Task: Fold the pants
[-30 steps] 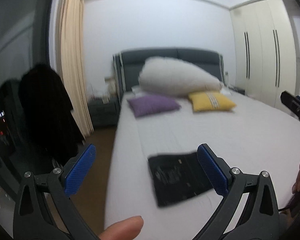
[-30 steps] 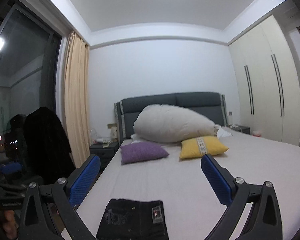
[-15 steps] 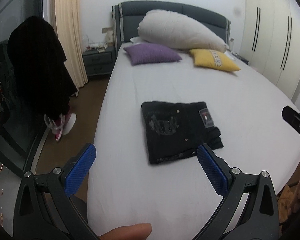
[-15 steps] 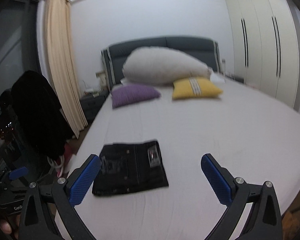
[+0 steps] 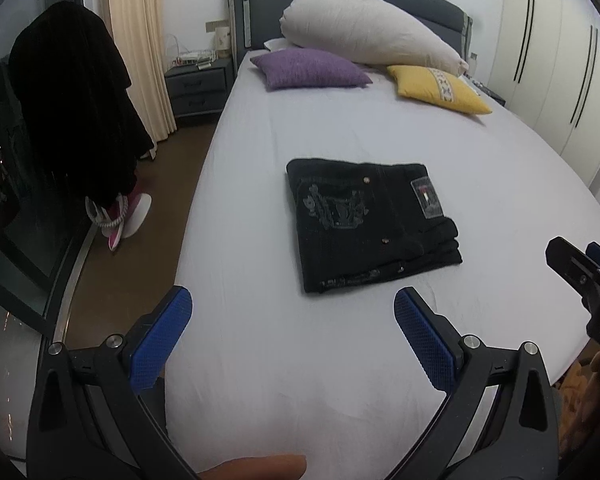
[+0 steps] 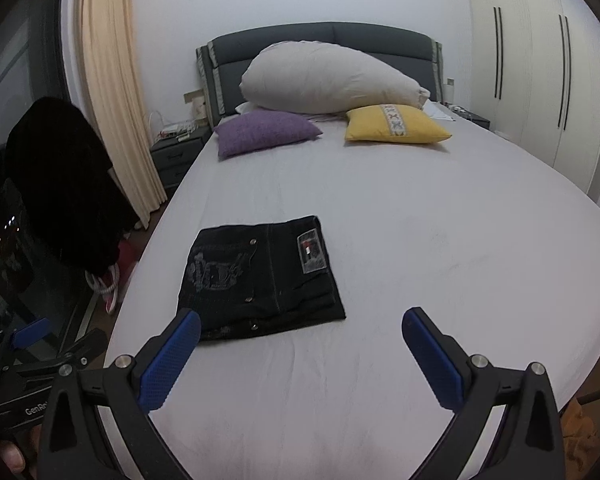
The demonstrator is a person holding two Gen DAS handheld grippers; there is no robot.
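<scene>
Black pants lie folded into a compact rectangle on the white bed, with a grey printed emblem and a sewn label facing up. They also show in the right wrist view. My left gripper is open and empty, held above the bed's near end, short of the pants. My right gripper is open and empty, just short of the pants' near edge. The right gripper's body shows at the right edge of the left wrist view.
A purple cushion, a yellow cushion and a big white pillow lie at the headboard. A nightstand, beige curtain, dark coat on a stand and pink shoes are left. White wardrobes stand right.
Both grippers have tilted down toward the bed and drawn nearer the folded pants, which now sit higher and larger in both views. Both stay open. The pants have not moved.
</scene>
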